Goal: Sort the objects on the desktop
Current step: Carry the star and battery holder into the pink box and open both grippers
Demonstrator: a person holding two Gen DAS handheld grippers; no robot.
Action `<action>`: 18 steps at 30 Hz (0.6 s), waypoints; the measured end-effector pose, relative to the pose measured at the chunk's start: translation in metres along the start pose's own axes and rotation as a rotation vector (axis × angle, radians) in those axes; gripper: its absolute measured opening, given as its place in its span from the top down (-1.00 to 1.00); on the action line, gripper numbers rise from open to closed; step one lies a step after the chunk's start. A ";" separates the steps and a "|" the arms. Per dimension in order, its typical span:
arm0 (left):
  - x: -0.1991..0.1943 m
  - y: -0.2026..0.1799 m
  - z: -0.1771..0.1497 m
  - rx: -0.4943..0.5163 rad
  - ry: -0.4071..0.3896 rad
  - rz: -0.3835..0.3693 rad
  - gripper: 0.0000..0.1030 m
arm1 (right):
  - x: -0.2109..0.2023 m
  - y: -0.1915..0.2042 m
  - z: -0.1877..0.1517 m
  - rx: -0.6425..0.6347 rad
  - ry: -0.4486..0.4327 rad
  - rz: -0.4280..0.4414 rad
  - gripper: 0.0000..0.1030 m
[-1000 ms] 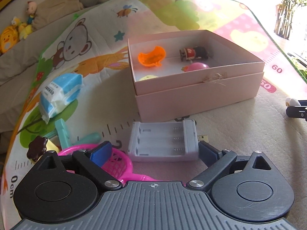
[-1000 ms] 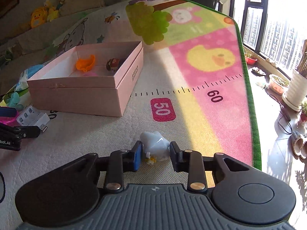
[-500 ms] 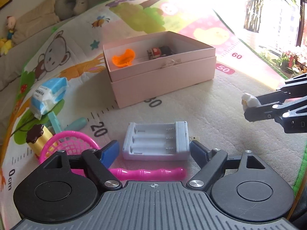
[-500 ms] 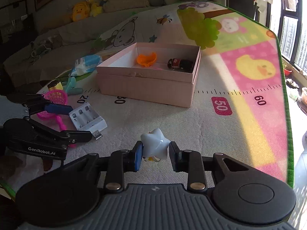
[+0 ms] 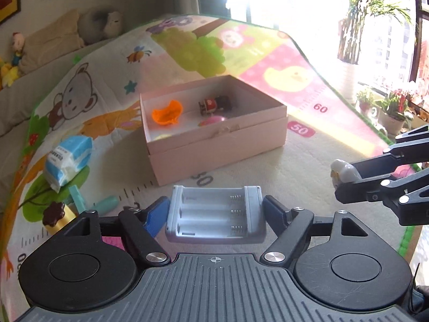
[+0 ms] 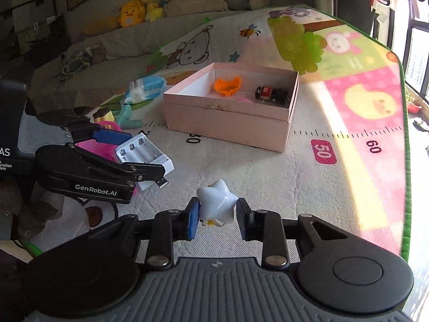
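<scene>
Left gripper point(image 5: 214, 210), seen from its own wrist camera: jaws have just been closing and both pads now meet the end walls of a white plastic three-slot battery charger point(image 5: 215, 216), which appears clear of the printed foam play mat point(image 5: 308, 177). Ahead of the fingers stands an open pale pink cardboard box point(image 5: 214, 145) holding an orange plastic duck-shaped mould point(image 5: 166, 113), a small black and red toy figure point(image 5: 214, 104) and a pink rounded item point(image 5: 214, 120). Left of the fingers, on the mat: a blue and white tissue pack point(image 5: 68, 161), a teal plastic piece point(image 5: 106, 203) and a gold cylinder with a brown flower-shaped cap point(image 5: 55, 214)

Right gripper point(image 6: 217, 216), seen from its own wrist camera: jaws clamped on a small white star-shaped toy point(image 6: 216, 206), carried above the mat. The box lies ahead and slightly left. Far left of the fingers, the left gripper carries the charger above a pink plastic mesh scoop point(image 6: 99, 147)

Progress, as judged: three items are boxed; two are gripped but not yet delivered; the tissue pack, teal piece, gold cylinder and scoop remain unsorted
</scene>
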State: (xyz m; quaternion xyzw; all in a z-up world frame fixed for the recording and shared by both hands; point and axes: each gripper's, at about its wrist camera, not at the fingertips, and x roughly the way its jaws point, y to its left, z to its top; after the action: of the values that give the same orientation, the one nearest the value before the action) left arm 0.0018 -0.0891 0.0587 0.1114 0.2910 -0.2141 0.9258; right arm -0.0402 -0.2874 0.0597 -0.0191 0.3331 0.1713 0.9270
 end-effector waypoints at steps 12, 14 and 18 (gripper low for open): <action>0.041 0.043 0.123 -0.055 -0.178 0.087 -0.85 | 0.045 -0.040 0.127 -0.006 -0.178 -0.120 0.26; 0.037 0.052 0.111 -0.062 -0.152 0.123 -0.91 | 0.052 -0.039 0.121 -0.004 -0.165 -0.103 0.25; 0.027 0.057 0.058 -0.028 -0.045 0.159 -0.94 | 0.060 -0.027 0.097 -0.032 -0.121 -0.065 0.15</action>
State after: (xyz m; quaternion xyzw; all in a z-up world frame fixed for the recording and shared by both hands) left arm 0.0766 -0.0669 0.0946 0.1163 0.2631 -0.1383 0.9477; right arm 0.0711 -0.2798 0.0956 -0.0344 0.2729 0.1474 0.9501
